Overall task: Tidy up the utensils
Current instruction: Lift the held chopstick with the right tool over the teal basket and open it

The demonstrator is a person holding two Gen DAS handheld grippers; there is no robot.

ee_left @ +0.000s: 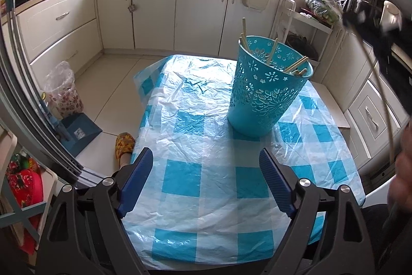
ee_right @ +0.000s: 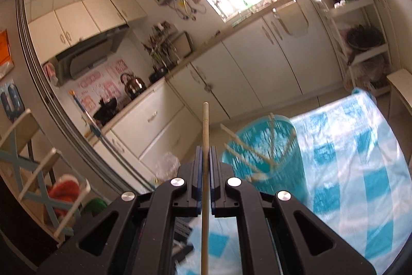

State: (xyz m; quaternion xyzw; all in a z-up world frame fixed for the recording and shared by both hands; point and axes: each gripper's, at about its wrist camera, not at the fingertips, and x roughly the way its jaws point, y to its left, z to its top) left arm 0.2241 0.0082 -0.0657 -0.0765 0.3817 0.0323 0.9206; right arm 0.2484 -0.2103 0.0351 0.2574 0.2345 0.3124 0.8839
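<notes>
Two sets of tongs were in play here. The left tongs (ee_left: 206,179) hung over the near part of the counter (ee_left: 195,120) with their blue pads spread wide and nothing between them, just checked plastic cloth (ee_left: 219,187) underneath. Plenty of bare cloth lay around them on both sides, all the way back to the far edge.

The bin (ee_left: 267,92), a teal cut-out one, stood upright toward the far right of the counter, close to its right edge and not far from the back edge. Several chopsticks (ee_left: 296,66) leaned inside it, tips poking above the rim at different angles.

The right tongs (ee_right: 205,159) were clamped tight on one chopstick (ee_right: 205,125), which ran straight up between the pads and stuck out well past the tips. In that view it was up above the bin's (ee_right: 273,172) rim and off to its left, not touching it. That view was blurry, so finer detail was lost.

Off the counter's left edge there was open floor (ee_left: 103,84), with a slipper (ee_left: 125,143) right by the edge and a dustpan (ee_left: 79,130) farther left.
</notes>
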